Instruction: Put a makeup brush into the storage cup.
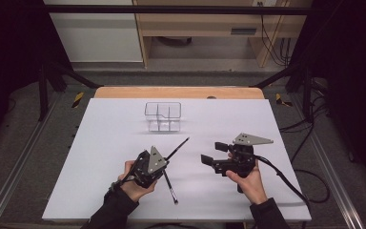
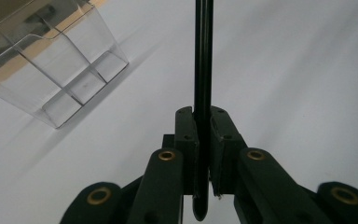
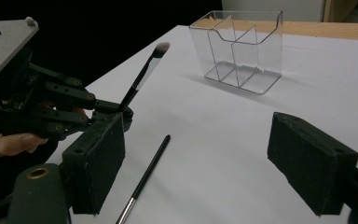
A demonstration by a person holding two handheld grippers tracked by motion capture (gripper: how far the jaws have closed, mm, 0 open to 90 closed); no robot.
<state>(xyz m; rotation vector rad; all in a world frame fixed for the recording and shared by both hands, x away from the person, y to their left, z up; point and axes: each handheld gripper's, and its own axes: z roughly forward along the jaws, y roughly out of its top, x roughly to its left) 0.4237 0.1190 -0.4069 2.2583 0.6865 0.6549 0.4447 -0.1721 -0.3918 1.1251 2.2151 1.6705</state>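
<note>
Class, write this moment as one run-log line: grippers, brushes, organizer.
left gripper: shut on makeup brush | right gripper: open, holding nothing | second brush: lying on table | clear organizer: upright

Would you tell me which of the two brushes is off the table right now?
The brush clamped in the left gripper, bristles up toward the clear organizer; the other brush lies flat on the white table.

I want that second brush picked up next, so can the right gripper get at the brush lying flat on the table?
Probably yes. The right gripper is open, and the lying brush rests on bare table between the hands, apart from the left gripper.
</note>
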